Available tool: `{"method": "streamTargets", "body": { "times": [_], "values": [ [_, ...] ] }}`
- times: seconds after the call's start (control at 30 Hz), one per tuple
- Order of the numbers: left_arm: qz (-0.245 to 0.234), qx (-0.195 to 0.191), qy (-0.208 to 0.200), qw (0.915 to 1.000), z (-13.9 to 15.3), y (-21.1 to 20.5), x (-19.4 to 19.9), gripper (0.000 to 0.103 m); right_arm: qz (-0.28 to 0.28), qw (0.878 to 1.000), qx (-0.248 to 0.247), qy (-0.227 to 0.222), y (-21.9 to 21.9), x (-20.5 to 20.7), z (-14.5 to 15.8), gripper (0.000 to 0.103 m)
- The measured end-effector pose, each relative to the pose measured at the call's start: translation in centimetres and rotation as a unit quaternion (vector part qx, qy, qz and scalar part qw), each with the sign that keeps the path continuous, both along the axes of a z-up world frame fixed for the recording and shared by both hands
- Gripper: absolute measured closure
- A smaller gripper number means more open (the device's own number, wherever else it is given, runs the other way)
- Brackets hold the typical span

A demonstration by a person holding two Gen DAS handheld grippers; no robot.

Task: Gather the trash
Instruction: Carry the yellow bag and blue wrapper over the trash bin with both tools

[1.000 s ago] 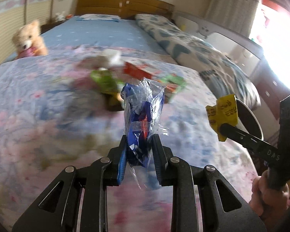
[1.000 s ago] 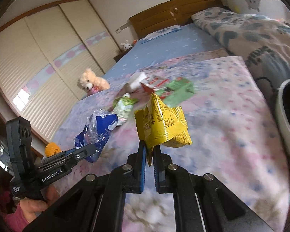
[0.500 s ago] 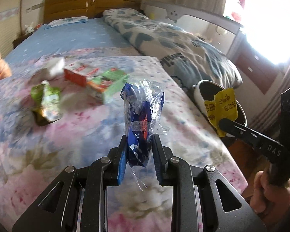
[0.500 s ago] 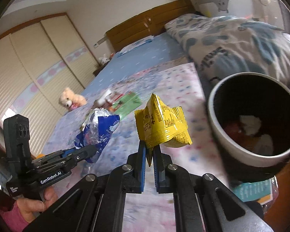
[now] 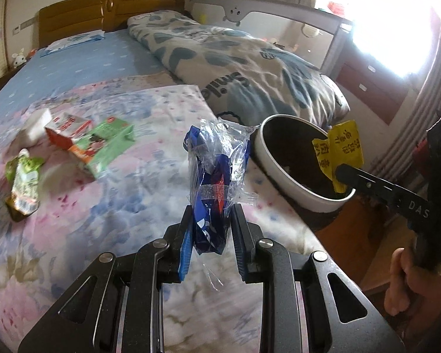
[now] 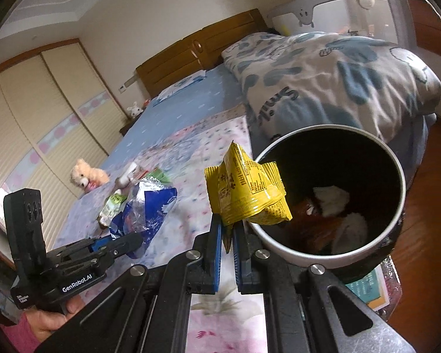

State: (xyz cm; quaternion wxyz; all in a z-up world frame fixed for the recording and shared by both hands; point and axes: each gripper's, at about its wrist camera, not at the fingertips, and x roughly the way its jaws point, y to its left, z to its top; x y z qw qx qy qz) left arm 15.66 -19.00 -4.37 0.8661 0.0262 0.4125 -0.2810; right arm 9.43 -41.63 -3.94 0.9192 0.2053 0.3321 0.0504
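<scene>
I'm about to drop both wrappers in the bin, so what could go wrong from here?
1. The yellow packet in the right tool hangs at the bin's near rim, so released now it might land on the bedspread.
2. The blue wrapper in the left tool is over the bed, short of the bin, and its light film could drift when let go.

Two close wrist views angle down across the bed (image 5: 88, 182); both share the bin (image 5: 267, 158) (image 6: 279, 244).
</scene>
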Motion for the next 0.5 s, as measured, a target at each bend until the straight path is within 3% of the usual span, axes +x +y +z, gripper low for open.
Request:
{"method": "streamTargets", "body": {
  "times": [0.5],
  "values": [
    [-0.042,0.009,-0.001,0.9991,0.4,-6.4,1.0,0.08,-0.035,0.999,0.009,0.023,-5.1,1.0,-1.2,0.096]
  ]
}}
